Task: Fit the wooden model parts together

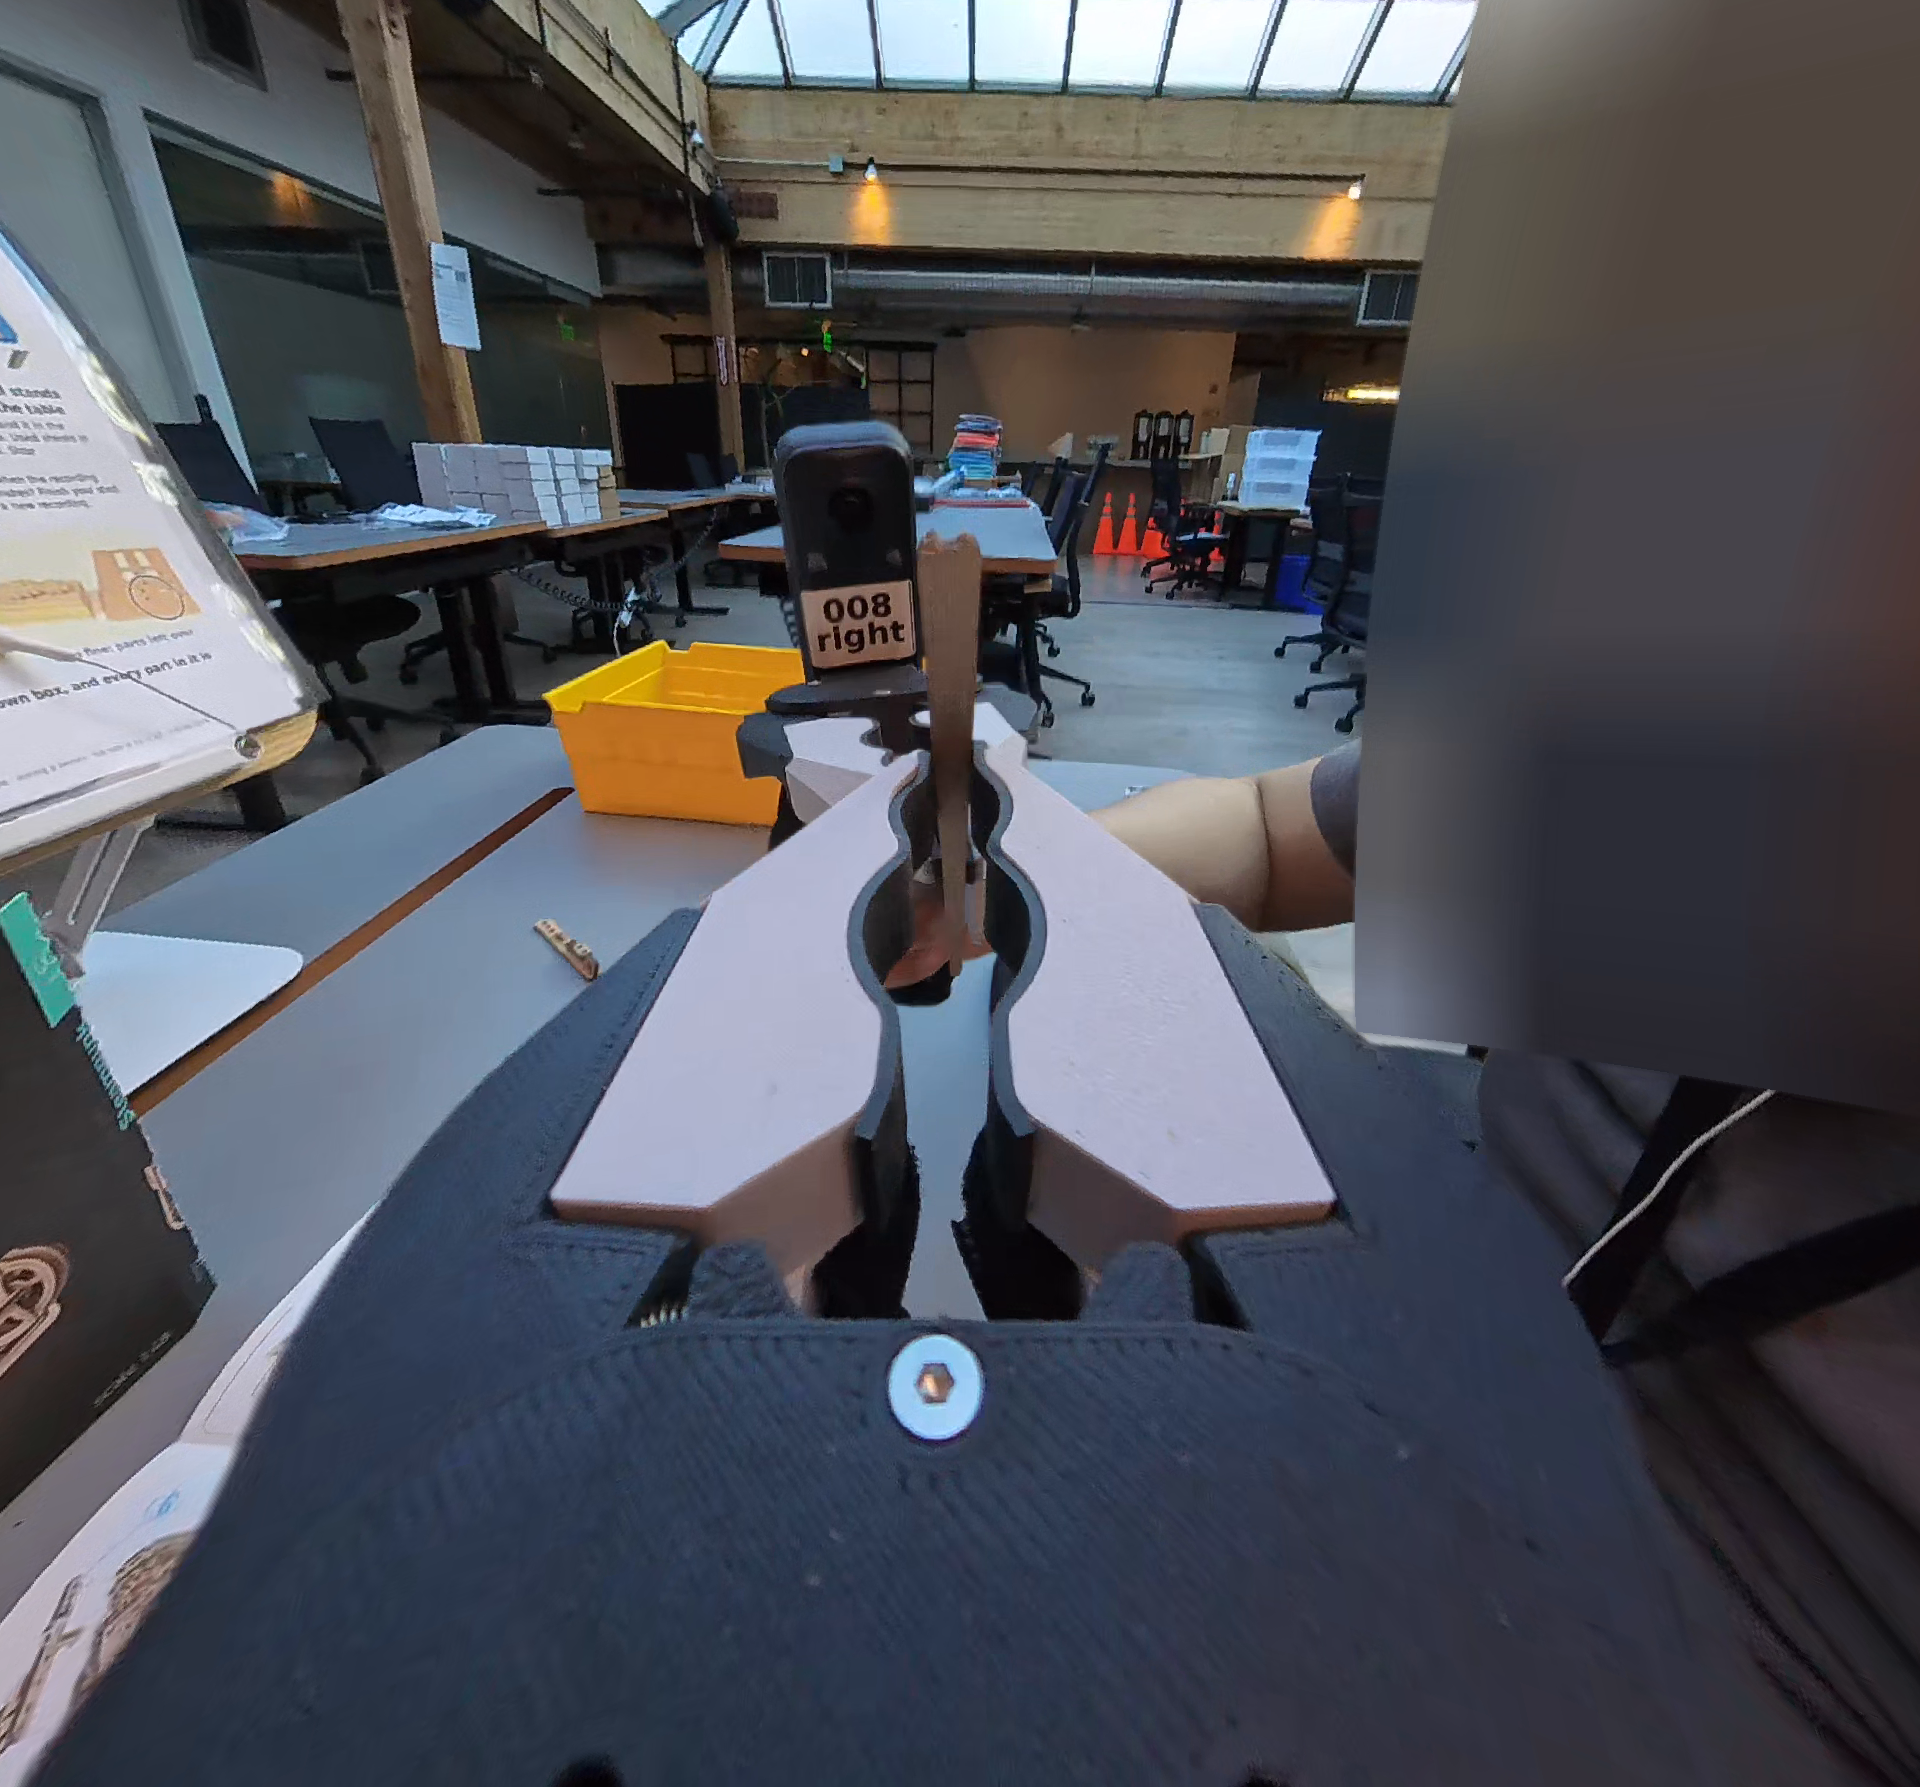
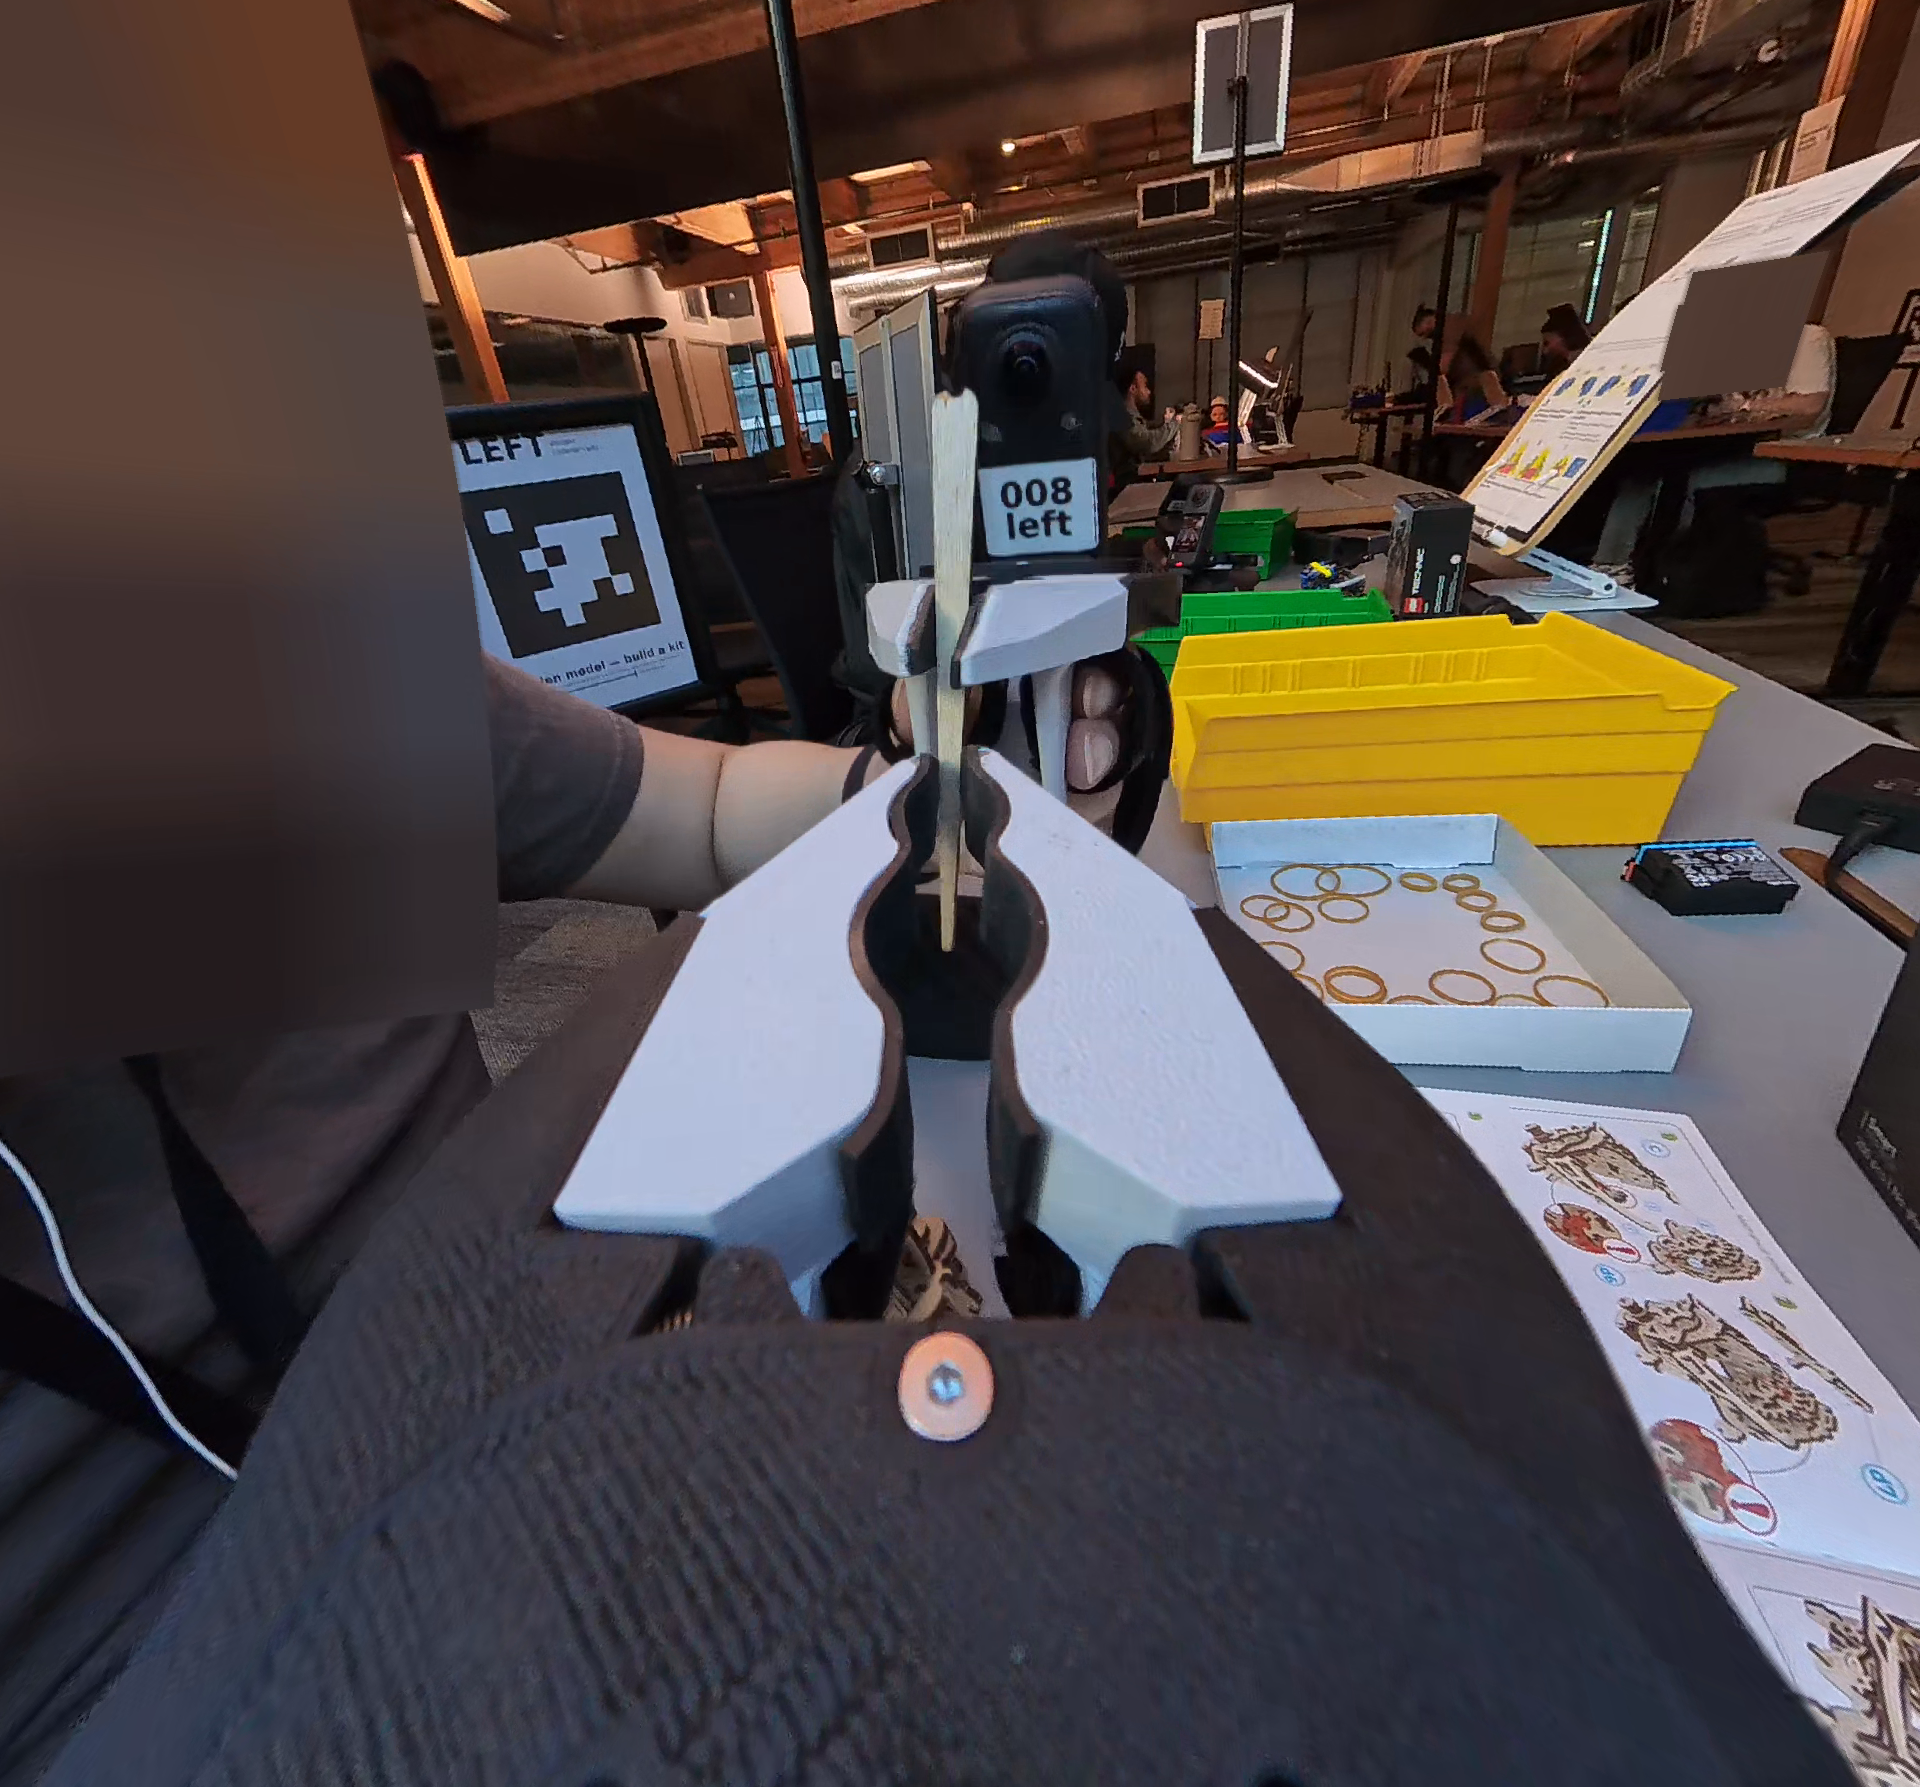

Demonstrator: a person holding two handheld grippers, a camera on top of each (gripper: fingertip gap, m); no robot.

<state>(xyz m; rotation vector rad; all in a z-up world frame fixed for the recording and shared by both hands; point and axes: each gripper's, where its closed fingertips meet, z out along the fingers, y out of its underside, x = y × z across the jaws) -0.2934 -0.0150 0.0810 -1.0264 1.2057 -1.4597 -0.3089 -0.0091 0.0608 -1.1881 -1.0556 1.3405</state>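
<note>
Left wrist view: a thin wooden strip (image 1: 948, 729) is held upright at the tips of the left gripper (image 1: 943, 781), whose fingers are closed on it. The right gripper (image 1: 883, 750), facing from 12 o'clock, is closed on the same strip. A small loose wooden part (image 1: 567, 948) lies on the table (image 1: 416, 906) at 9 o'clock. Assembly is judged early: no joined pieces are seen, and the strip is yet to be mated.
</note>
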